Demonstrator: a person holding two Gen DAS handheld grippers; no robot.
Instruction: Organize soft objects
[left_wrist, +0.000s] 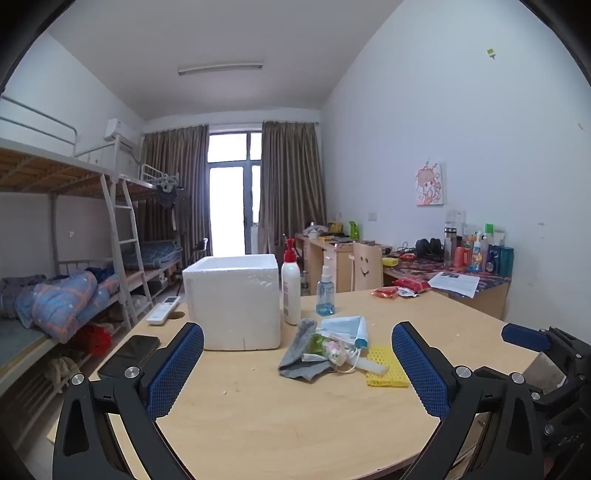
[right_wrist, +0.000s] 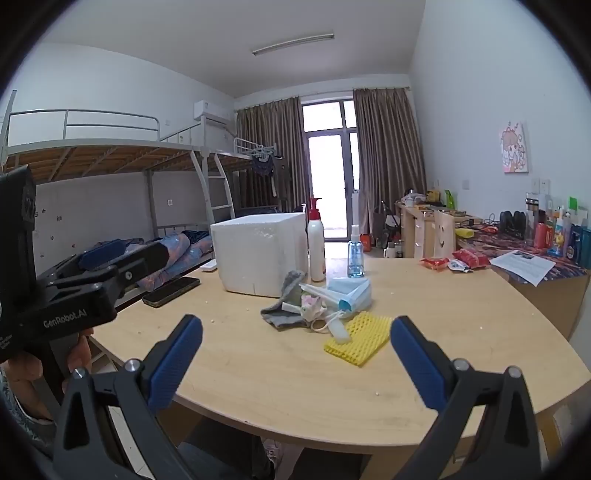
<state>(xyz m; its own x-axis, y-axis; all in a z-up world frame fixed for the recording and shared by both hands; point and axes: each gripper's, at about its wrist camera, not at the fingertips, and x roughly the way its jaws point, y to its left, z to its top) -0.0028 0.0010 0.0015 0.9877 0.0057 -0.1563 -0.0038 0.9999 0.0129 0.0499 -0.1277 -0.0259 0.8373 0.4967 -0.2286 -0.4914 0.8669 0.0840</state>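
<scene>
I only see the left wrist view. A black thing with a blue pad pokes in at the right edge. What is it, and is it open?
Observer: That is the right gripper. Its own camera shows its jaws wide apart, holding nothing.
Operator: And who holds the gripper I am looking through?
Observer: A bare hand wraps the handle of the left gripper. Only the right wrist view shows it.
Operator: One finger hides part of the yellow thing for me. Is it whole?
Observer: Yes. The yellow foam net shows entire there, lying flat on the table.
</scene>
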